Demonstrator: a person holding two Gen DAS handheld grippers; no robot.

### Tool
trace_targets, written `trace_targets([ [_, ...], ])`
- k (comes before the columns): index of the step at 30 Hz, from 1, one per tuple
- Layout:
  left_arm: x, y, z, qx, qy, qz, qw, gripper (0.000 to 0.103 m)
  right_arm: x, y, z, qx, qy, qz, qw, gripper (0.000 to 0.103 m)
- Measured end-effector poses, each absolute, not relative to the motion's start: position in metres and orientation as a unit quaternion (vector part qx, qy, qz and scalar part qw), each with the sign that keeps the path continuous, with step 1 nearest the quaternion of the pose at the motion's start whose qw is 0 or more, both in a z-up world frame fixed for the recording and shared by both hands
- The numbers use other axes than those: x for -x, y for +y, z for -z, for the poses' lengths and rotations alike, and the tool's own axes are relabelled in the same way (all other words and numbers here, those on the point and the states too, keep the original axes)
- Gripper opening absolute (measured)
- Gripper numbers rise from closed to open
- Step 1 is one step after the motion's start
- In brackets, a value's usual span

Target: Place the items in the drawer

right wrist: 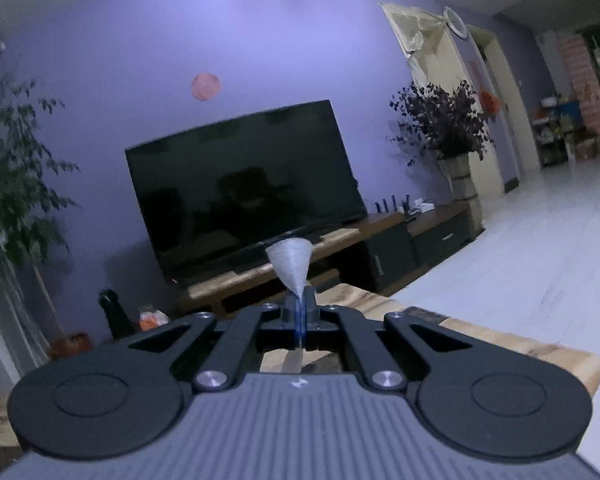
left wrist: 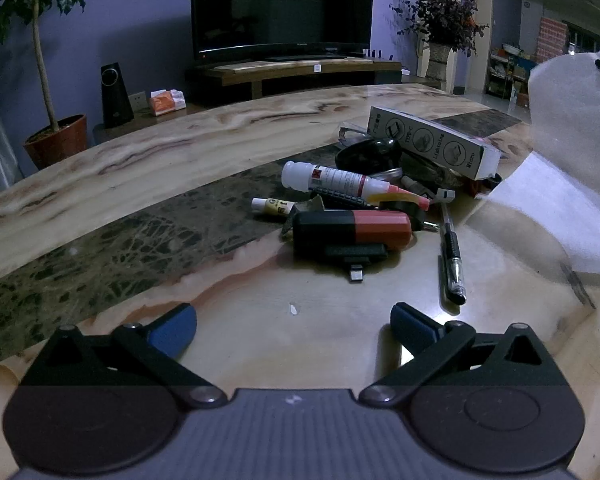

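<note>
My left gripper (left wrist: 294, 320) stands open just above the marble table (left wrist: 140, 184), its blue pads apart with nothing between them. Ahead of it lies a heap of small items: a black-and-red device (left wrist: 352, 232), a white glue bottle (left wrist: 332, 178), a black pen (left wrist: 452, 256), a small yellow tube (left wrist: 270, 206) and a white cable box (left wrist: 432, 140). My right gripper (right wrist: 299, 304) points level at the room and is shut on a thin white foam sheet (right wrist: 290, 264), seen edge-on. That foam sheet (left wrist: 572, 140) hangs lifted at the table's right side. No drawer is in view.
A dark television (left wrist: 282, 4) on a low wooden stand (left wrist: 300, 70) faces the table. A potted tree (left wrist: 56, 136) stands at the left and a vase of dried flowers (left wrist: 440, 52) at the right. A black speaker (left wrist: 116, 96) and a tissue pack (left wrist: 166, 102) sit beyond the table's far edge.
</note>
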State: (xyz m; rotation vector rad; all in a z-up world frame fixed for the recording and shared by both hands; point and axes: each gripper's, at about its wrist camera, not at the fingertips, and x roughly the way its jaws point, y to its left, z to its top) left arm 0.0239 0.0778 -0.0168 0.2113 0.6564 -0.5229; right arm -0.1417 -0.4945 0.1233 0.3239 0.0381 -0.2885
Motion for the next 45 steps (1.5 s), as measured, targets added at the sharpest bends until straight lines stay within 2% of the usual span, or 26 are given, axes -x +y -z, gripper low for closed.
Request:
trace_targets([
  [3,-0.024,0.078,0.017,-0.102,0.318,0.253,0.908,0.103,0.145,-0.484,-0.122,-0.157,-0.001,0.111,0.981,0.002],
  [9,-0.024,0.078,0.017,-0.102,0.318,0.253,0.908,0.103,0.152,-0.432,-0.101,-0.105,0.017,-0.022,0.994,0.002],
  [13,-0.024,0.078,0.017,-0.102,0.318,0.253,0.908,0.103,0.151,-0.39,-0.081,-0.069,0.086,-0.132,0.985,0.003],
  [21,-0.024,0.078,0.017,-0.102,0.318,0.253,0.908,0.103,0.159,-0.307,-0.053,0.049,0.159,-0.323,0.932,0.003],
  [35,-0.024,0.078,0.017,-0.102,0.318,0.253,0.908,0.103,0.154,-0.259,-0.023,0.145,0.25,-0.374,0.881,0.003],
  [42,-0.024,0.078,0.017,-0.102,0.318,0.253,0.908,0.103,0.152,-0.259,-0.016,0.139,0.269,-0.375,0.876,0.004],
  [43,-0.024,0.078,0.017,-0.102,0.318,0.253,0.908,0.103,0.153,-0.258,-0.017,0.135,0.273,-0.384,0.872,0.01],
  [44,-0.024,0.078,0.017,-0.102,0.318,0.253,0.908,0.103,0.154,-0.257,-0.017,0.131,0.277,-0.393,0.867,0.032],
  [45,-0.024,0.078,0.017,-0.102,0.318,0.253,0.908,0.103,0.155,-0.256,-0.018,0.127,0.28,-0.402,0.862,0.043],
])
